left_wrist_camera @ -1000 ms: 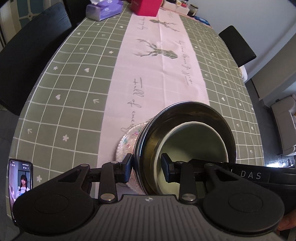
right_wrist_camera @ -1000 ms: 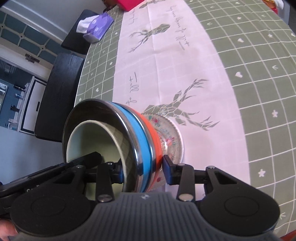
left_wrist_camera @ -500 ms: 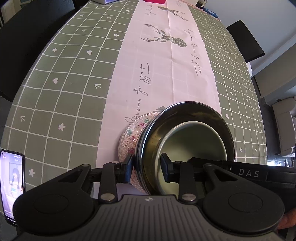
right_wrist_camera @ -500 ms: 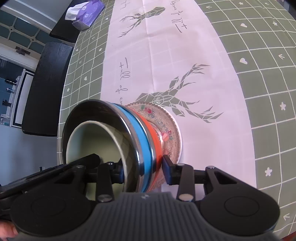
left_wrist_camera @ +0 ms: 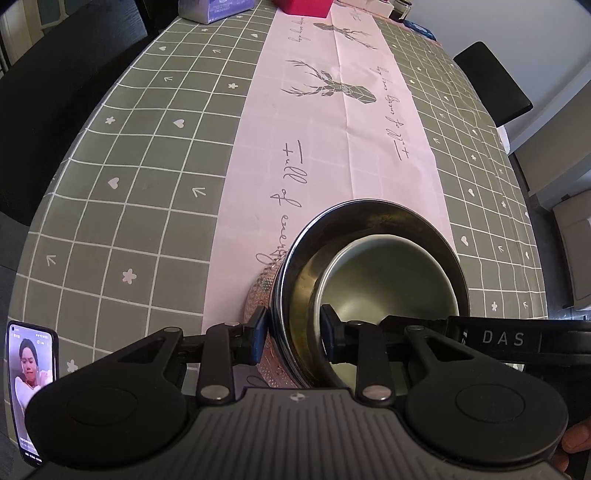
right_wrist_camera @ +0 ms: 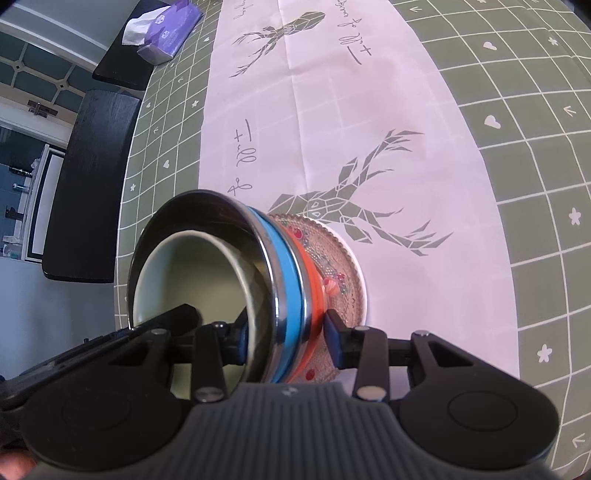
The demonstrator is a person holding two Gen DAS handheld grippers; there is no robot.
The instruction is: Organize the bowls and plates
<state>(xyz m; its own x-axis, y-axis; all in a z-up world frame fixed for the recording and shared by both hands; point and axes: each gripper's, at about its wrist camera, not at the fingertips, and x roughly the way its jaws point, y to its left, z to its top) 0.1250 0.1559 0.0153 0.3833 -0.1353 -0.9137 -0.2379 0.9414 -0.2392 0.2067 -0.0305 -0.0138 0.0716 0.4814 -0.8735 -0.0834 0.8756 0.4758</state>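
Green checked tablecloth [left_wrist_camera: 122, 206] lies under the patterned plate [right_wrist_camera: 340, 273], where both the left gripper [left_wrist_camera: 293, 334] and right gripper [right_wrist_camera: 286, 338] clamp the nested bowl stack [right_wrist_camera: 258, 280], which, I judge, should be lowered level and centred.

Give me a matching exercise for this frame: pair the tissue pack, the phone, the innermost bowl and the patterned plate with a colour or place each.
Things:
1. tissue pack
2. phone
3. innermost bowl
4. patterned plate

Descriptions:
A. pale green, nested in the steel bowl
B. purple, at the table's far end
C. under the bowl stack, on the pink runner
D. screen lit, at the near table edge

Pairs: 1-B, 2-D, 3-A, 4-C
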